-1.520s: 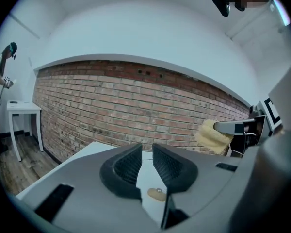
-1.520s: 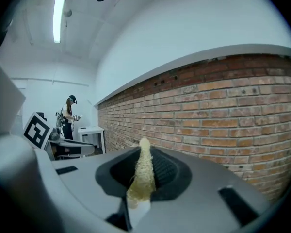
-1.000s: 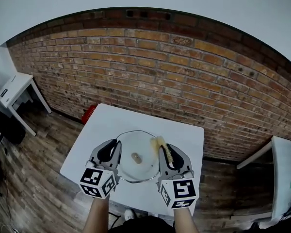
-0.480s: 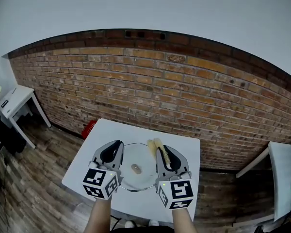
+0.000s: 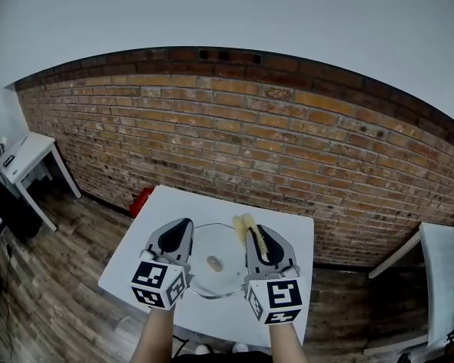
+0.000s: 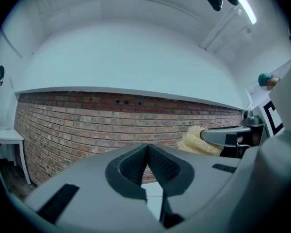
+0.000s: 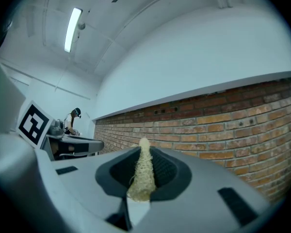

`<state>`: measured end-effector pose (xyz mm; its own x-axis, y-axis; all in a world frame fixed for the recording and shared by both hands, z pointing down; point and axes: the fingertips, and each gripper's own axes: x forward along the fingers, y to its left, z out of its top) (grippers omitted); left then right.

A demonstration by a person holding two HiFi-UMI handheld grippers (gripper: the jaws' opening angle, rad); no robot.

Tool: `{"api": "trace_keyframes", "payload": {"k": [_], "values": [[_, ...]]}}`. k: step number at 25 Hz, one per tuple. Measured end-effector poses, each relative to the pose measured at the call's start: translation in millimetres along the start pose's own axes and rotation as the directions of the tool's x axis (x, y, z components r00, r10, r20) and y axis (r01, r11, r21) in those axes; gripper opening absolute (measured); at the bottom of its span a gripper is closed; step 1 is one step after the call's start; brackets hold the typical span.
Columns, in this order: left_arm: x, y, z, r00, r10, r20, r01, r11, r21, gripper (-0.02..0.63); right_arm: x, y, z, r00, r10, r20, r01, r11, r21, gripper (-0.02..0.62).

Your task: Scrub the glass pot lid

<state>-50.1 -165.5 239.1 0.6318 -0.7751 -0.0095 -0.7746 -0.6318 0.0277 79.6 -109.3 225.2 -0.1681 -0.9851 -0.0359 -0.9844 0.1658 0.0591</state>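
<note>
Presently: glass pot lid (image 5: 212,267) laid flat on tabletop (image 5: 291,233), middle toward near edge. Left tongs (image 5: 177,233) just closed, empty; right tongs (image 5: 262,239) clamped on loofah scrubber (image 5: 246,223). Scrubbing judged pending: scrubber to be lowered onto glass.

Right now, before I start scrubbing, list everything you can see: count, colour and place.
table: 1, white, centre, in front of the wall
lid: 1, clear glass with a tan knob, flat on the table between the grippers
scrubber: 1, pale yellow, gripped by the right gripper, over the lid's right edge
wall: 1, red-brown brick, behind the table
side tables: 2, white, far left and far right
red item: 1, on the floor by the table's far left corner; too small to identify
floor: 1, brown wood
left gripper: 1, grey, shut and empty, left of the lid
right gripper: 1, grey, shut on the scrubber, right of the lid
</note>
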Motion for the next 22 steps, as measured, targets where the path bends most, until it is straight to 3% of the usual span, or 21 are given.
{"api": "trace_keyframes", "payload": {"k": [22], "values": [[4,-8,-10,0.999,-0.005,-0.042,0.005,1.0,0.007,0.012,-5,-9,-13,0.999,-0.033,-0.039,0.032,0.999,-0.011,0.057]]}}
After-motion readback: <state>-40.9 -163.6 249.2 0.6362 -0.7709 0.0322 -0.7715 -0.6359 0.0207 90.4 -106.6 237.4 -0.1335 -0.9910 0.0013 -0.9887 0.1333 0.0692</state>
